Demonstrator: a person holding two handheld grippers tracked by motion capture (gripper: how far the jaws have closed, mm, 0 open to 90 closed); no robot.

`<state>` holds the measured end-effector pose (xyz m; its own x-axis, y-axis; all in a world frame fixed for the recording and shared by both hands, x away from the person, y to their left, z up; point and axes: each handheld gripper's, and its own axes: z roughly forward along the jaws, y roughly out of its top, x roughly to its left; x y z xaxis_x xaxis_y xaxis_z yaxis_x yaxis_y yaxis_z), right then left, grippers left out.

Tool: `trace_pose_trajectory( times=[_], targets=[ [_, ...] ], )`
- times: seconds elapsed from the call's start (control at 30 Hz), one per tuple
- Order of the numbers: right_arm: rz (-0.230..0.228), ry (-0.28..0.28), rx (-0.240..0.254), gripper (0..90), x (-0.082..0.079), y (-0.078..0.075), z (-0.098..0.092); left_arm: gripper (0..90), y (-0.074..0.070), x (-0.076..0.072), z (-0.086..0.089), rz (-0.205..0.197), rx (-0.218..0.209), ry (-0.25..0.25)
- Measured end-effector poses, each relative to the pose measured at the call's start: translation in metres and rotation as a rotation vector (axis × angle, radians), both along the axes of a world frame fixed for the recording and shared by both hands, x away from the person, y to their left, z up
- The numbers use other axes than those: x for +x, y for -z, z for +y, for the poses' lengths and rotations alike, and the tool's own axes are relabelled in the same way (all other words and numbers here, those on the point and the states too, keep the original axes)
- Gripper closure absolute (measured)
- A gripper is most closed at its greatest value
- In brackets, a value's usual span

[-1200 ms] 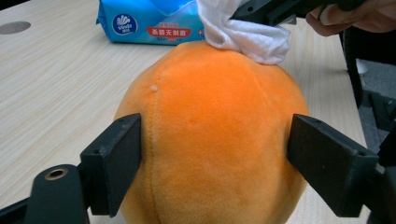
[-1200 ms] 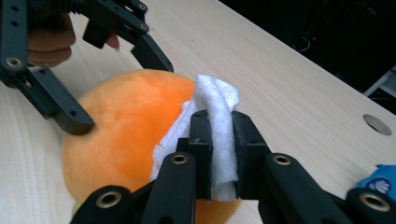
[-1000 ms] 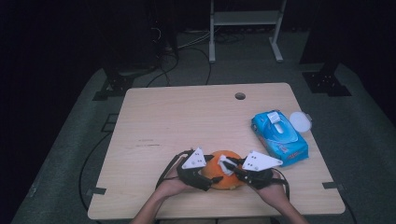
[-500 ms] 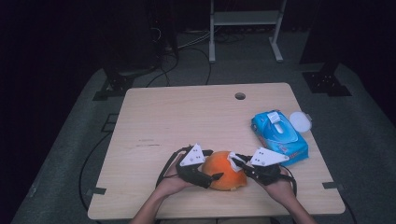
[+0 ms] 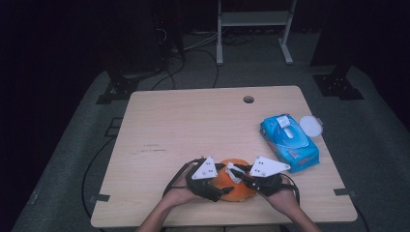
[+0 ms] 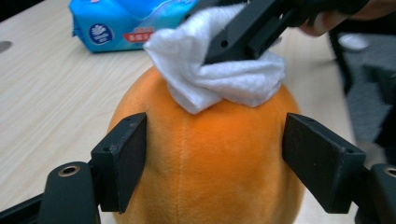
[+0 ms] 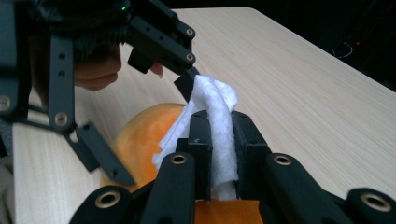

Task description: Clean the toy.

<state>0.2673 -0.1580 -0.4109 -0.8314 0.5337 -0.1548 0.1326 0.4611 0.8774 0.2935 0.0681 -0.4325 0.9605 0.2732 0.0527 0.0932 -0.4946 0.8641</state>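
**Wipe pressed to a plush orange ball at the table's near edge**

The orange ball [image 5: 233,186] sits on the pale wooden table [image 5: 203,125], close to the near edge and between the person's two hands. In the left gripper view its surface is short, soft plush with a faint seam running down the middle, and its shape is round and slightly flattened on top.

The left gripper [image 6: 215,158] straddles the ball. Its two black, blocky jaws stand on either side of the ball's widest part; they have just been closing with the ball between them, and the right-hand pad sits slightly off the plush while the other is at its edge, so the jaws are fairly wide and not clearly pressing.

The right gripper [image 7: 219,140] is clamped narrow on a white wipe [image 7: 217,121]. The wipe is a thin, fibrous, crumpled sheet, bunched into a soft fold that sticks up between the pads and drapes down onto the top of the ball. In the left gripper view the wipe lies touching the crown of the ball.

Well off to the right lies a blue packet [image 5: 289,142] of wipes, glossy plastic, rectangular with rounded corners. A round white lid [image 5: 310,126] lies just beside it. A small round hole [image 5: 248,99] marks the far side of the smooth, light-grained tabletop.
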Motion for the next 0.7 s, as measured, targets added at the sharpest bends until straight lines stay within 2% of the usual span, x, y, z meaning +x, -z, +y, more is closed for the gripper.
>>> trace_pose_trajectory(
  times=[0.1, 0.17, 0.27, 0.37, 0.47, 0.6, 0.7],
  targets=[
    [-0.006, -0.015, -0.005, 78.7, -0.003, 0.001, 0.001, 18.6, -0.004, 0.006, 0.003, 0.012, -0.058, -0.029],
    [-0.004, -0.029, -0.006, 78.7, -0.004, 0.002, 0.004, 17.2, -0.002, 0.007, 0.001, 0.015, -0.035, -0.029],
    [-0.011, -0.018, -0.021, 78.7, -0.002, 0.002, 0.001, 22.1, 0.002, 0.007, 0.001, 0.003, -0.016, -0.034],
    [0.003, 0.015, -0.014, 78.8, 0.003, 0.003, -0.012, 24.3, 0.004, 0.009, 0.006, 0.031, -0.024, -0.041],
    [0.016, 0.059, -0.009, 78.7, 0.006, 0.005, -0.025, 24.5, 0.005, 0.010, 0.008, 0.043, -0.028, -0.038],
    [0.032, 0.072, 0.011, 78.8, 0.005, 0.005, -0.028, 17.5, -0.004, 0.007, 0.001, 0.006, -0.031, -0.032],
    [0.022, 0.035, 0.033, 78.7, 0.002, 0.002, -0.019, 17.3, -0.003, 0.005, -0.004, -0.013, -0.011, -0.024]
  ],
)
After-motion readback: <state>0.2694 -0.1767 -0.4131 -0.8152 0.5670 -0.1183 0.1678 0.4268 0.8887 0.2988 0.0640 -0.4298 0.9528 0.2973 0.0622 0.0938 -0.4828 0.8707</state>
